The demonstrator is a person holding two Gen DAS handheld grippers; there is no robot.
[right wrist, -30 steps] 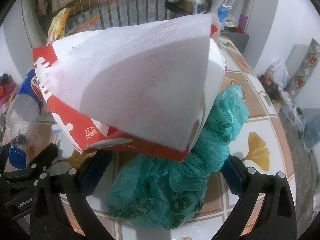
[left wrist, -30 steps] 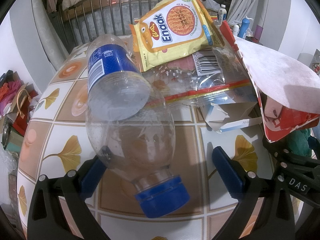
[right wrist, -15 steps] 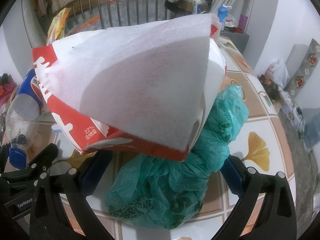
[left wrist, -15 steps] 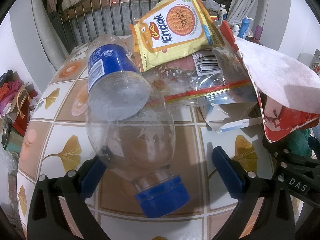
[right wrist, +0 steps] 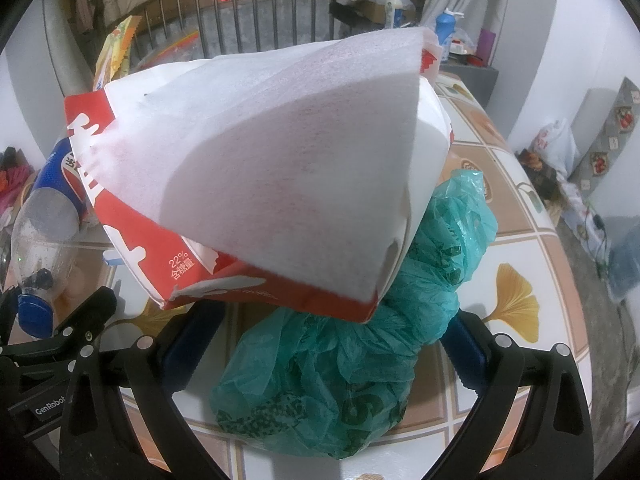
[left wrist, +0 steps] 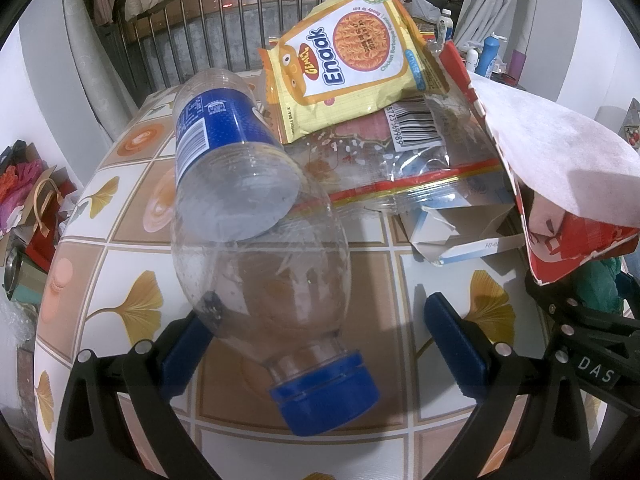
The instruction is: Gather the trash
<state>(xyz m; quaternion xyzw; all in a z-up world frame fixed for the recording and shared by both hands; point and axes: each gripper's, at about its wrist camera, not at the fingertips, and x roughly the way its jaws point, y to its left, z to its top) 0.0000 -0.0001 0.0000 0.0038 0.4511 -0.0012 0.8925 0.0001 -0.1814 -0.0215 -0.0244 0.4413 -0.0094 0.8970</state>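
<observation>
In the left wrist view an empty clear plastic bottle (left wrist: pixel 256 248) with a blue label and blue cap lies on the tiled table, cap towards me, between the fingers of my open left gripper (left wrist: pixel 320 336). Behind it lie a yellow Enaak snack packet (left wrist: pixel 348 68), a clear wrapper with a barcode (left wrist: pixel 416 148) and a torn white carton (left wrist: pixel 460 232). In the right wrist view a red and white paper bag (right wrist: pixel 256 184) leans over a crumpled green plastic bag (right wrist: pixel 360 360), which lies between the fingers of my open right gripper (right wrist: pixel 324 352).
The table (left wrist: pixel 120 280) has a white and tan tile pattern with yellow ginkgo leaves. A metal railing (left wrist: pixel 224 20) runs behind it. Bags and clutter lie on the floor to the left (left wrist: pixel 28 192) and to the right (right wrist: pixel 560 160). The other gripper shows at each view's edge.
</observation>
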